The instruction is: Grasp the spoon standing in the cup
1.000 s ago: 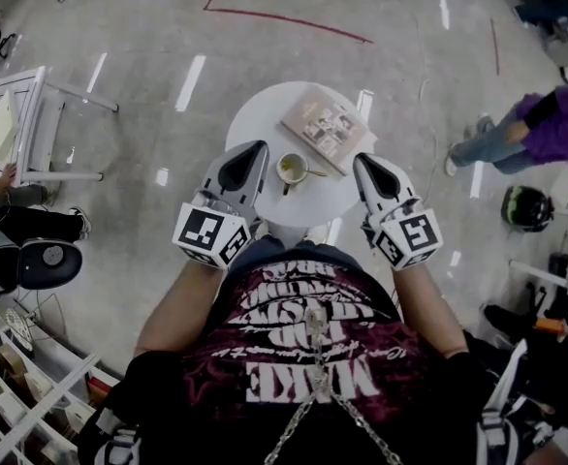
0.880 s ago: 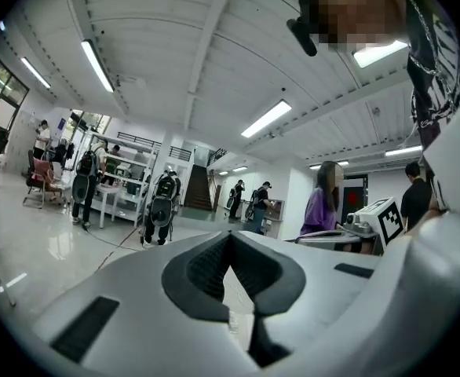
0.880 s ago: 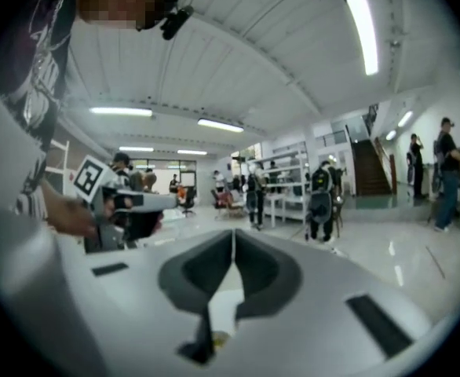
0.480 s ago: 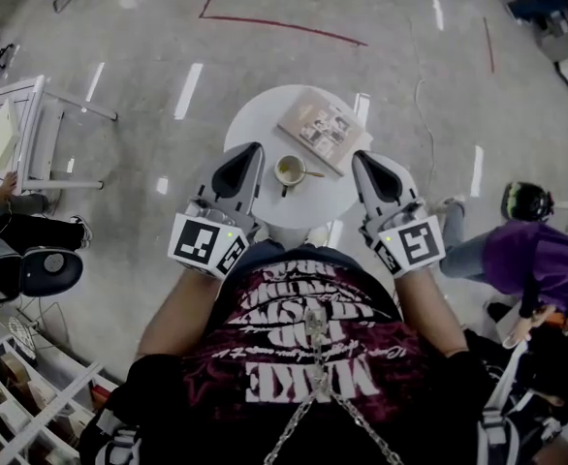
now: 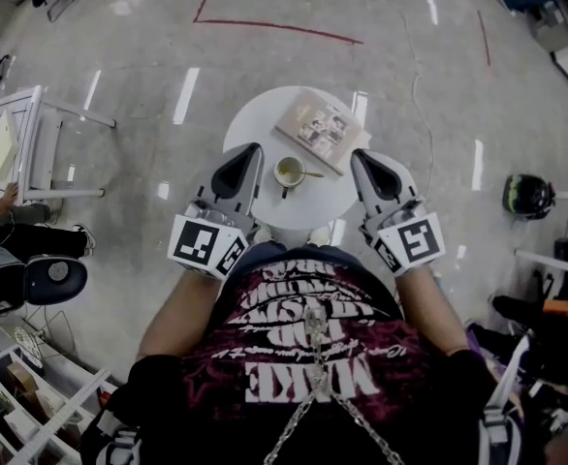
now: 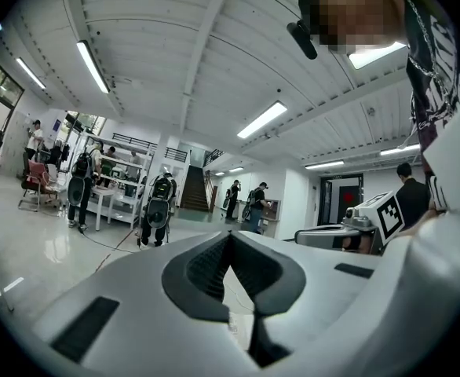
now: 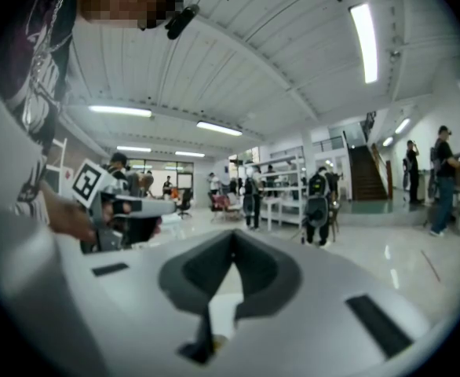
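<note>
Head view, left tongs and right tongs closed beside cup, perhaps book beyond

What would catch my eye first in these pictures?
From above, the left gripper and right gripper, both white, flank a small round table, jaws together and empty. Between them stands a cup with a spoon in it, a book lying just beyond.
</note>
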{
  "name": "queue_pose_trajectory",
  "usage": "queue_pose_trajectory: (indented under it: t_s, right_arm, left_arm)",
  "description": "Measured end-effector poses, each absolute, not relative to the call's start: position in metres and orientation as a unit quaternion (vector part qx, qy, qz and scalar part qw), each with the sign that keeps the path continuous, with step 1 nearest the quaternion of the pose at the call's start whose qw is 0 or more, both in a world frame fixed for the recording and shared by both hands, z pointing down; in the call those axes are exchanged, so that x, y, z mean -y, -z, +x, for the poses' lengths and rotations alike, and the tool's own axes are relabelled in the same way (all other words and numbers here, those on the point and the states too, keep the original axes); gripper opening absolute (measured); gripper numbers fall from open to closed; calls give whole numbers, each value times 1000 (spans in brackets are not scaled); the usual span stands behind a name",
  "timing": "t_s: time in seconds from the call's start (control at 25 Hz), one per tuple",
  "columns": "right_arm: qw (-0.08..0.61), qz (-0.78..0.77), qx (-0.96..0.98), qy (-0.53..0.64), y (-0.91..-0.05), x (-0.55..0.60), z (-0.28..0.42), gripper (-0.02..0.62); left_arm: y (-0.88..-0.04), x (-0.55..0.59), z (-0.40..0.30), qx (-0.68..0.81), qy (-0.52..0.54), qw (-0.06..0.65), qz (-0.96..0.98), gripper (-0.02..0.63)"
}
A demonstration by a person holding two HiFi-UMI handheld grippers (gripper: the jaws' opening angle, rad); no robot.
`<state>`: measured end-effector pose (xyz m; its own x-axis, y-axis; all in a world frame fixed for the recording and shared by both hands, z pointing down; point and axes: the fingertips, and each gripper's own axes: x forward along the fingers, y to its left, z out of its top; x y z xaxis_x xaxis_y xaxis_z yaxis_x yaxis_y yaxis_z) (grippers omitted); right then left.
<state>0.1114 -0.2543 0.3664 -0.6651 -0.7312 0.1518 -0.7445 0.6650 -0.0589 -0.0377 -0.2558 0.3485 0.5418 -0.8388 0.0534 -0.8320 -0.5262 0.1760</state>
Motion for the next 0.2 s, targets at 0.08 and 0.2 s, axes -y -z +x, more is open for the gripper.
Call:
queue_pose_trajectory:
  t_s: [0.08,0.2]
  right_arm:
    - [59,405,910,-59,-367,257,111,32]
    - [59,406,910,-59,-366,259,110,32]
  left_arm:
    - [-349,258,-38,477,18,90,874,25]
    - [-349,260,-39,474,15,90,876,25]
